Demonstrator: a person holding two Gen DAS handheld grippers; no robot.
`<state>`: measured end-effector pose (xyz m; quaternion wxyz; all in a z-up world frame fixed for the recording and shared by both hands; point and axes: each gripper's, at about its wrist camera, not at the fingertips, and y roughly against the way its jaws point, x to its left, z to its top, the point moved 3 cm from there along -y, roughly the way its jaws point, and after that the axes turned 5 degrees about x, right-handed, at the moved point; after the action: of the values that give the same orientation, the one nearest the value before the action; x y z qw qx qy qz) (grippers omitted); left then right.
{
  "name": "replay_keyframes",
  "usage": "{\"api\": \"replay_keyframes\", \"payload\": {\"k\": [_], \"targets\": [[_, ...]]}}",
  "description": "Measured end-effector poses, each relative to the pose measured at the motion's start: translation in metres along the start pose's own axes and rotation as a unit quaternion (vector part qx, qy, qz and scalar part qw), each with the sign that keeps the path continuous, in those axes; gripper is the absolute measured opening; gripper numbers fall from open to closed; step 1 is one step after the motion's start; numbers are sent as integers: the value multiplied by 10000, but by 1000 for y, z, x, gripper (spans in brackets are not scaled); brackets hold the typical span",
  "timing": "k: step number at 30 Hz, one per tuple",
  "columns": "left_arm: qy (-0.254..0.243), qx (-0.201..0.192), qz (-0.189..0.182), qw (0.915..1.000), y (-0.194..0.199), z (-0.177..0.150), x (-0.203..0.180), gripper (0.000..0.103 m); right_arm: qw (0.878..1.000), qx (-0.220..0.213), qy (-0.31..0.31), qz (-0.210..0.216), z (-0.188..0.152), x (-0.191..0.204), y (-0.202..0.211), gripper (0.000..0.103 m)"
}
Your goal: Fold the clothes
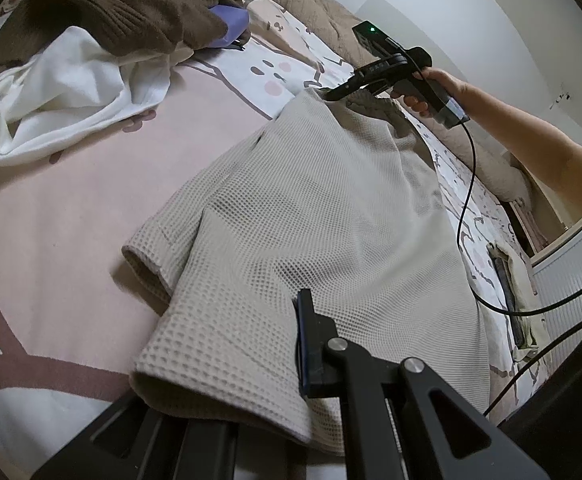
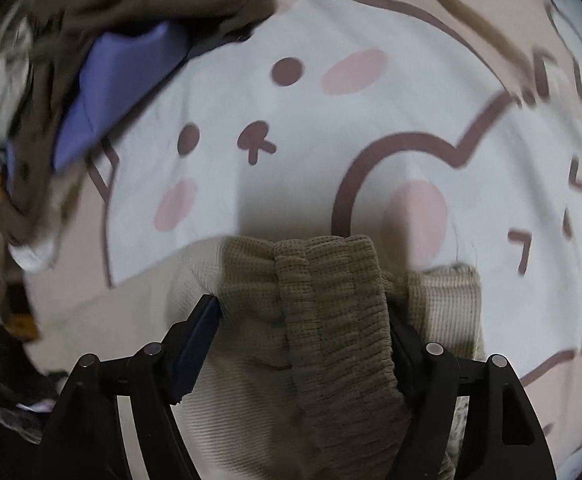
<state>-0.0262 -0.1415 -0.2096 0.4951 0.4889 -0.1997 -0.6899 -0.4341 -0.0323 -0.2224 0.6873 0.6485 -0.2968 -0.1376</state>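
Note:
Beige waffle-knit shorts (image 1: 323, 216) lie stretched over the pink cartoon bedsheet (image 1: 71, 216), held at both ends. At the bottom of the left wrist view my left gripper (image 1: 291, 320) is shut on the near hem; one blue-padded finger (image 1: 305, 340) shows and fabric covers the other. A hand holds my right gripper (image 1: 331, 94) at the far end, shut on the waistband. In the right wrist view the ribbed waistband (image 2: 331, 300) is bunched between the two fingers of my right gripper (image 2: 303, 312), slightly above the sheet.
Piled at the far left are a brown knit garment (image 1: 103, 20), a white garment (image 1: 63, 96) and a purple one (image 1: 231, 20). A tan quilt (image 1: 303, 4) runs along the wall. A black cable (image 1: 467, 200) hangs over the bed's right side, near another beige item (image 1: 523, 292).

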Motion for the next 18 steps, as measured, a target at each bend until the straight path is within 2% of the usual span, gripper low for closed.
{"api": "replay_keyframes", "payload": {"k": [4,8,12,15,18], "targets": [[0,13,0,10000,0,1,0,7,9979,-458,90,-440,-9,12,15,58],[-17,-7,69,10000,2,1,-2,7,9941,-1006,-186,-355,-19,16,35,31],[-50,-163,238,9996,10,1,-5,7,9896,-1334,-381,-379,-29,22,45,20],[-122,-319,347,9988,18,4,-8,7,9852,-1572,-610,-305,-38,21,50,16],[-165,-397,435,9981,20,10,-9,7,9804,-1761,-870,-136,-29,9,45,14]]}}
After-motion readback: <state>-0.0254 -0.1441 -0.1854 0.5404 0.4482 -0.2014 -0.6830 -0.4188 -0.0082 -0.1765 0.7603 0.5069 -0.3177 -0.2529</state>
